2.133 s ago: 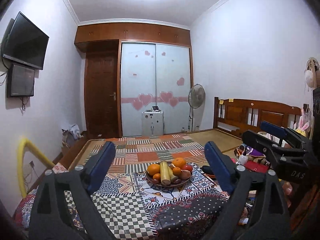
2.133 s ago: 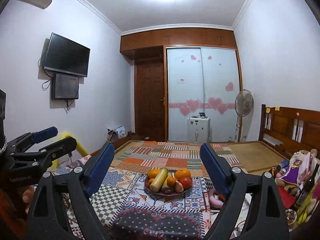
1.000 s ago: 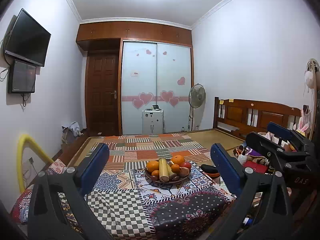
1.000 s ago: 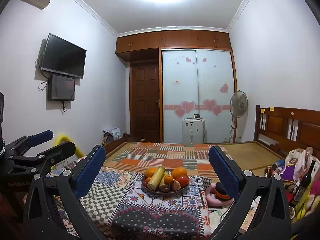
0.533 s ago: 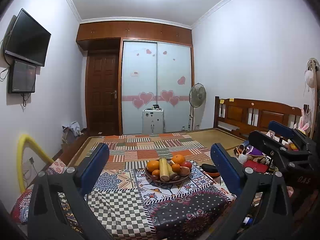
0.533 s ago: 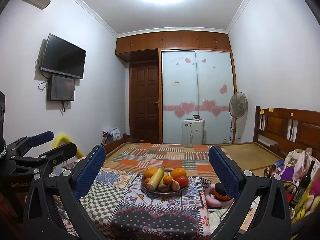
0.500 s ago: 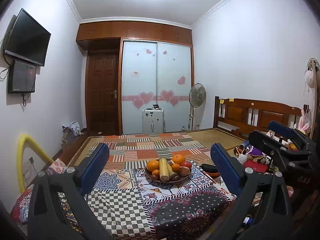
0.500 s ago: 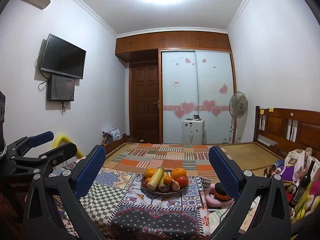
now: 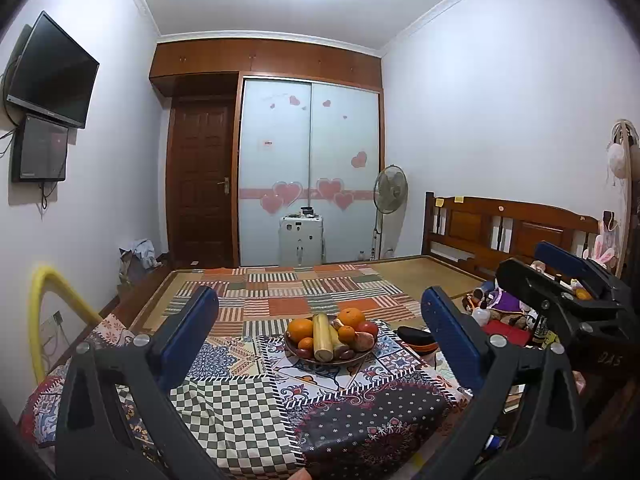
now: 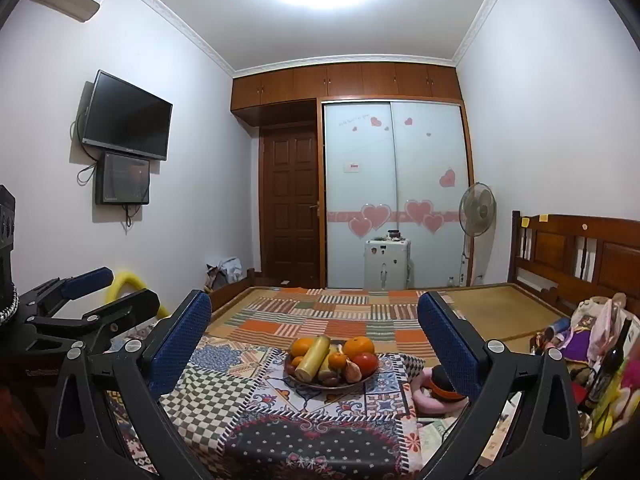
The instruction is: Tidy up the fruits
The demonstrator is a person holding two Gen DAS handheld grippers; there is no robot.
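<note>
A dark bowl (image 9: 362,354) (image 10: 296,376) of fruit sits on a table under a patterned cloth (image 9: 240,392) (image 10: 256,408). It holds oranges (image 9: 300,329) (image 10: 359,347), a long pale yellow fruit (image 9: 322,342) (image 10: 314,358), a red fruit (image 9: 367,327) (image 10: 365,362) and smaller pieces. My left gripper (image 9: 318,334) is open and empty, well short of the bowl. My right gripper (image 10: 314,338) is open and empty, also short of it. Each gripper shows in the other's view: the right one (image 9: 560,292) and the left one (image 10: 92,296).
A bed with a patchwork mat (image 9: 304,292) and wooden headboard (image 9: 504,228) lies behind the table. A black and orange object (image 9: 416,336) (image 10: 440,384) rests by the bowl's right. Toys and clutter (image 10: 592,332) and a dark bottle (image 10: 604,372) sit right. A yellow hoop (image 9: 48,312) stands left.
Both grippers' jaws have spread slightly wider and both views have pulled back a little from the table. In the last half second nothing moves.
</note>
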